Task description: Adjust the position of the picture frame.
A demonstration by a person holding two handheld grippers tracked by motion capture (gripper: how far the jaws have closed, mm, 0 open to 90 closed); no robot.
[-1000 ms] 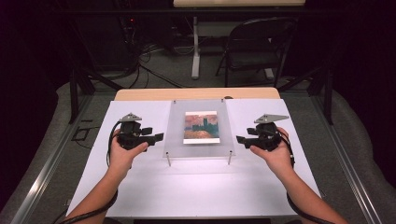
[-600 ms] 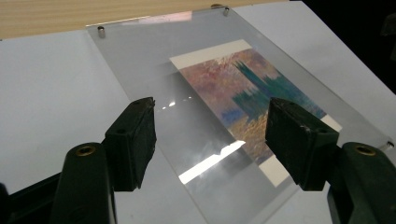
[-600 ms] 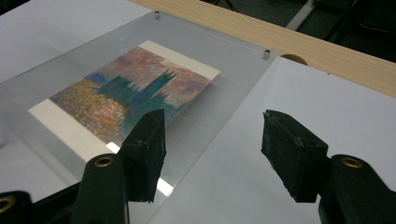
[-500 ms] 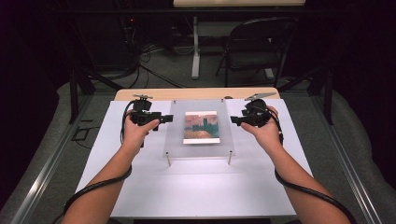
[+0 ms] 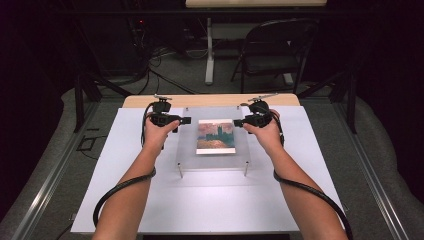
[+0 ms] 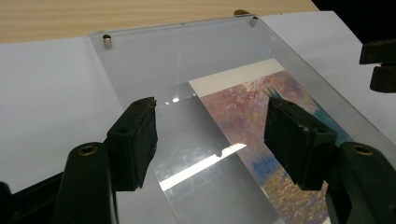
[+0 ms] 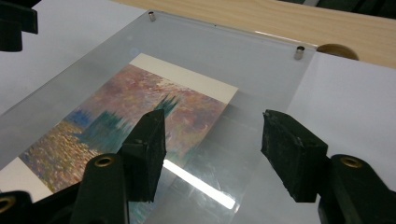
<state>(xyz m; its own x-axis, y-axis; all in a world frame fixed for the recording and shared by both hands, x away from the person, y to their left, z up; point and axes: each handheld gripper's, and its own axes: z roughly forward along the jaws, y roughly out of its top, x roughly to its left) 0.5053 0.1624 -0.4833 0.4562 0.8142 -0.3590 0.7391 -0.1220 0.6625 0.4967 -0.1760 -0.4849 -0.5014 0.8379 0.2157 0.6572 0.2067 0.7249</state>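
Observation:
A clear acrylic plate (image 5: 190, 145) rests on short metal posts (image 5: 179, 170) over the white sheet, and a painted landscape print (image 5: 215, 136) lies under its middle. My left gripper (image 5: 184, 120) hovers at the plate's far left edge and points inward. In the left gripper view its jaws stand open (image 6: 210, 135) above the plate (image 6: 154, 60), with the print (image 6: 252, 107) under the right one. My right gripper (image 5: 239, 122) mirrors it at the print's far right corner. It is open (image 7: 212, 140) over the print (image 7: 116, 116) and bare acrylic (image 7: 243, 51). Nothing is held.
A white sheet (image 5: 150, 200) covers the table and bare wood (image 5: 210, 100) shows along the far edge. Corner posts (image 6: 107, 41) (image 7: 300, 52) stick up at the plate's far end. A folding chair (image 5: 275, 50) and floor cables lie beyond the table.
Both hands have moved away from the person along the plate's sides and inward, from beside its middle to over its far part. Both pairs of jaws stay open and empty.

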